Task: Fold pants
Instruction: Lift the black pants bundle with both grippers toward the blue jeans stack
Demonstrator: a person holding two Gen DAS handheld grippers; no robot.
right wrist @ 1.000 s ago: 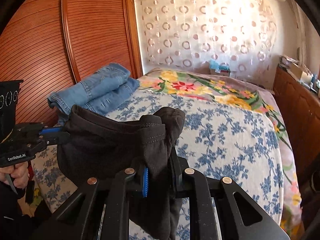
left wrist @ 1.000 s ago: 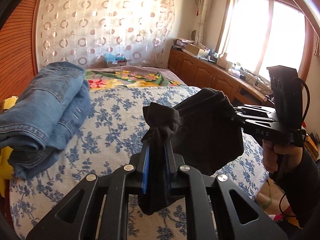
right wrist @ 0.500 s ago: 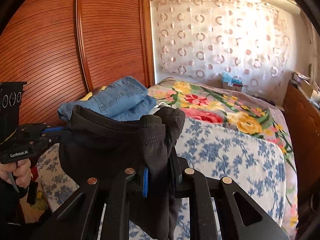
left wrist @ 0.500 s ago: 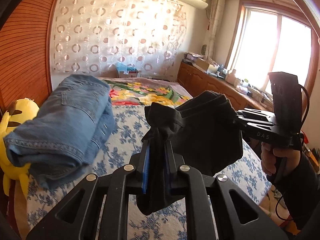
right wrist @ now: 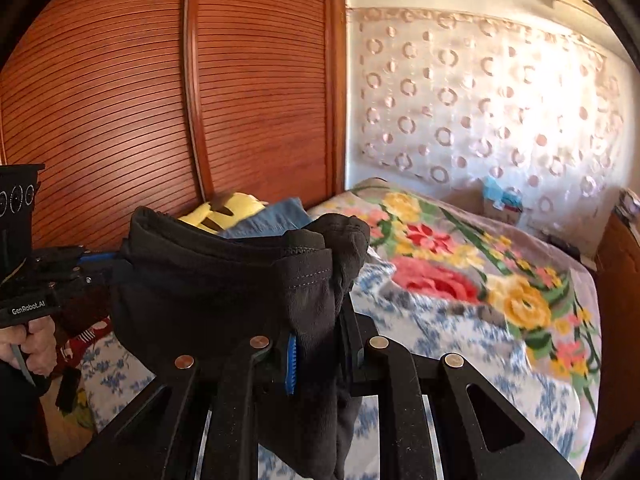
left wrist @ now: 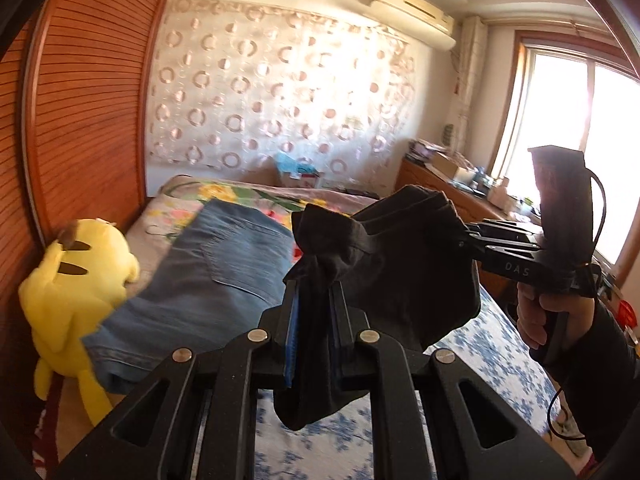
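A folded bundle of black pants (left wrist: 404, 264) hangs in the air between my two grippers, above the bed. My left gripper (left wrist: 314, 300) is shut on one end of the pants. My right gripper (right wrist: 320, 320) is shut on the other end of the black pants (right wrist: 208, 296). In the left wrist view the right gripper (left wrist: 464, 236) shows at the right, clamped on the cloth. In the right wrist view the left gripper (right wrist: 108, 258) shows at the left, also clamped on it. Folded blue jeans (left wrist: 208, 280) lie on the bed beyond the pants.
A yellow plush toy (left wrist: 76, 280) sits left of the jeans, against the wooden slatted wardrobe (right wrist: 160, 100). The bed (right wrist: 472, 280) has a blue-flower sheet and a bright floral blanket. A wooden cabinet (left wrist: 448, 188) with clutter runs under the window at the right.
Both grippers have lifted and swung left toward the wardrobe with the black pants still clamped between them. The jeans and the plush toy now show nearer and lower in view.
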